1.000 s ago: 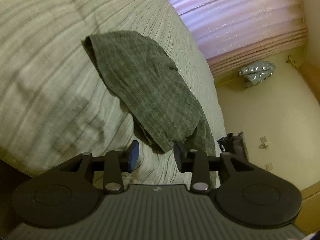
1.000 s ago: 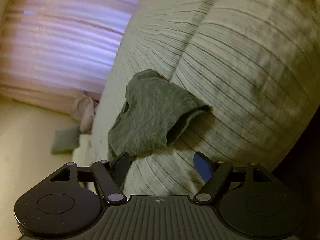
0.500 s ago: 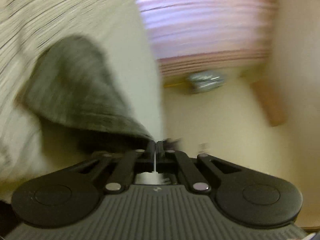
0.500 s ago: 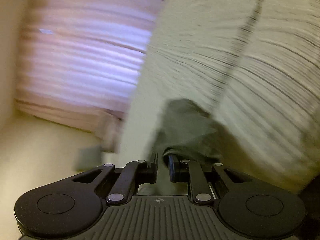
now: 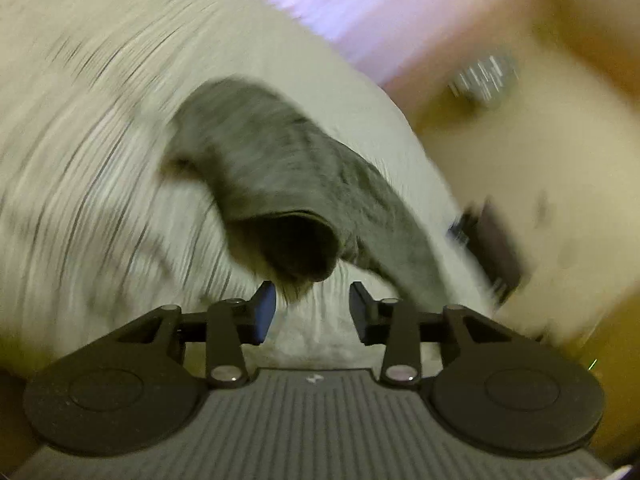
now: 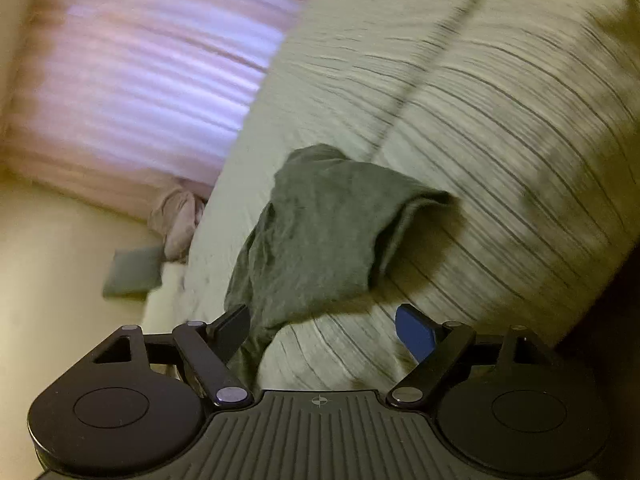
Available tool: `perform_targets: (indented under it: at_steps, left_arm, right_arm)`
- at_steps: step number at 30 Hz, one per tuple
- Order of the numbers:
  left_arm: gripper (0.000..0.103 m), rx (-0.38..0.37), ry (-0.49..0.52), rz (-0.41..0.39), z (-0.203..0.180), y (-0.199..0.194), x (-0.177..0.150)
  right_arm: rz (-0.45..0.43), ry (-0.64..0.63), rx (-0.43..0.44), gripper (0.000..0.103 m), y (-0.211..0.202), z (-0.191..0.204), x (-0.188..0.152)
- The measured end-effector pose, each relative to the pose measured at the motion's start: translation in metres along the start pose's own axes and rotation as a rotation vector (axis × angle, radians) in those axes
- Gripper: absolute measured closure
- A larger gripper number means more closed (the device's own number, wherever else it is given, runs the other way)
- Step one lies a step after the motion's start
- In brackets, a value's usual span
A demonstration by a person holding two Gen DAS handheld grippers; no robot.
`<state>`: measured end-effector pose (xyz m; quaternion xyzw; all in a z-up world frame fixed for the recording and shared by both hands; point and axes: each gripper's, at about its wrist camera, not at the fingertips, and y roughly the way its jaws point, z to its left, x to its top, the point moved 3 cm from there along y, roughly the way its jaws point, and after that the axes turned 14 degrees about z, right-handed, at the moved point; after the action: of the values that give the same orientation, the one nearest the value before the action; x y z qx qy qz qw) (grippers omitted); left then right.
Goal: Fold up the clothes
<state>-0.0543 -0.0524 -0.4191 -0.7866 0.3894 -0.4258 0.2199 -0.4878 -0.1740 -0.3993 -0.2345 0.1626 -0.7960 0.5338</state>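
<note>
A grey-green garment (image 5: 280, 168) lies bunched on a pale striped bedcover (image 5: 80, 200), with one folded edge curled up into a dark hollow. My left gripper (image 5: 312, 312) is open just short of that curled edge, nothing between its fingers. The same garment (image 6: 320, 240) shows in the right wrist view, draped toward the bed's edge. My right gripper (image 6: 328, 328) is open wide; a hanging bit of the cloth lies close to its left finger (image 6: 232, 328) but is not pinched. Both views are blurred by motion.
The bedcover (image 6: 480, 120) fills most of both views. Pink pleated curtains (image 6: 140, 60) hang behind the bed. On the cream floor lie a silvery bag (image 5: 484, 76), a dark object (image 5: 496, 248), a pinkish bundle (image 6: 180, 220) and a small green pad (image 6: 132, 272).
Half a second ago both grippers were shut at the garment's edge. Both now stand open and the cloth has dropped back onto the bed, folded over itself.
</note>
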Motion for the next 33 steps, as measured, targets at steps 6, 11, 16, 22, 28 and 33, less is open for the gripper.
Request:
perform_targets:
  at_steps: [6, 11, 16, 22, 28, 33]
  left_arm:
    - [0.068, 0.332, 0.514, -0.056, -0.038, 0.014, -0.033]
    - [0.085, 0.418, 0.704, -0.012, -0.053, 0.043, -0.038]
    - [0.103, 0.152, 0.383, 0.046, -0.041, 0.032, -0.008]
    - [0.103, -0.537, -0.35, 0.005, 0.007, -0.009, 0.013]
    - [0.1, -0.341, -0.464, 0.243, 0.028, 0.012, -0.034]
    - [0.1, -0.301, -0.481, 0.209, 0.036, 0.004, -0.061]
  right_arm:
    - [-0.001, -0.207, -0.113, 0.035, 0.017, 0.006, -0.025]
    - [-0.026, -0.414, -0.225, 0.04, 0.041, 0.017, -0.038]
    - [-0.083, -0.477, -0.198, 0.094, 0.05, 0.028, -0.031]
    - [-0.154, -0.388, 0.076, 0.1, 0.019, 0.041, -0.018]
    - [0.022, -0.066, 0.104, 0.06, 0.014, 0.006, -0.025]
    - [0.058, -0.042, -0.03, 0.031, 0.009, -0.018, -0.051]
